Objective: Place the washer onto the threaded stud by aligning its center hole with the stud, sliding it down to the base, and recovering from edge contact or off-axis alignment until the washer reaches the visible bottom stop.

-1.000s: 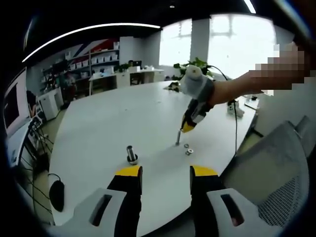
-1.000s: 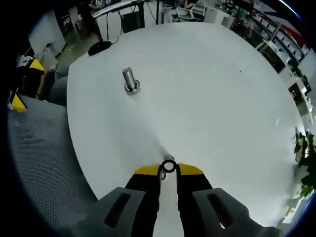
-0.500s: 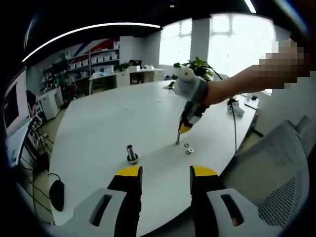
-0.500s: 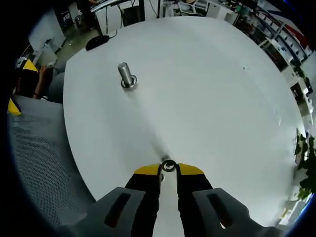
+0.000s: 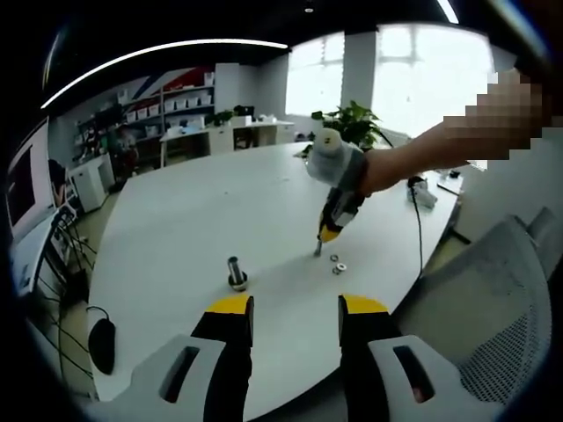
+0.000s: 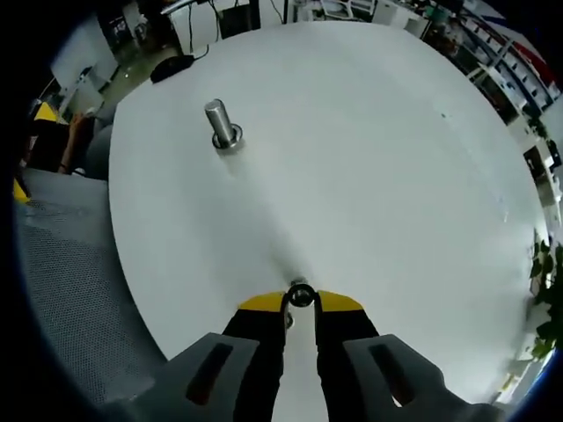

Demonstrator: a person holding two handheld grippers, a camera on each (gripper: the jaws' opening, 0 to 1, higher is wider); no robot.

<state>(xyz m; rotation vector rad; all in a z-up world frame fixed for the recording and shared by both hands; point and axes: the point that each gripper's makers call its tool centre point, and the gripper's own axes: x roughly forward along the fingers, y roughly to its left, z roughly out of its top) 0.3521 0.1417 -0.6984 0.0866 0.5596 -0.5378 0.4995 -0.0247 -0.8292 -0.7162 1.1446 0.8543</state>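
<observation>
While right claw (image 6: 301, 303) pinches washer (image 6: 301, 295), spare washers (image 5: 336, 264) lie beside it.

Washer (image 6: 301, 295) is partly covered by the right tool (image 6: 301, 303) tips; threads on the stud (image 6: 219, 124) are too small to resolve.

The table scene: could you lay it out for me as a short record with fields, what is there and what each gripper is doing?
table: white, round
stud: upright metal post on its base, nothing on it yet
washer: small ring between the right gripper's tips
right gripper: shut on the washer, away from the stud
left gripper: open, holding nothing
spare washers: two lying on the table near the right gripper
chair: grey mesh, beside the table
</observation>
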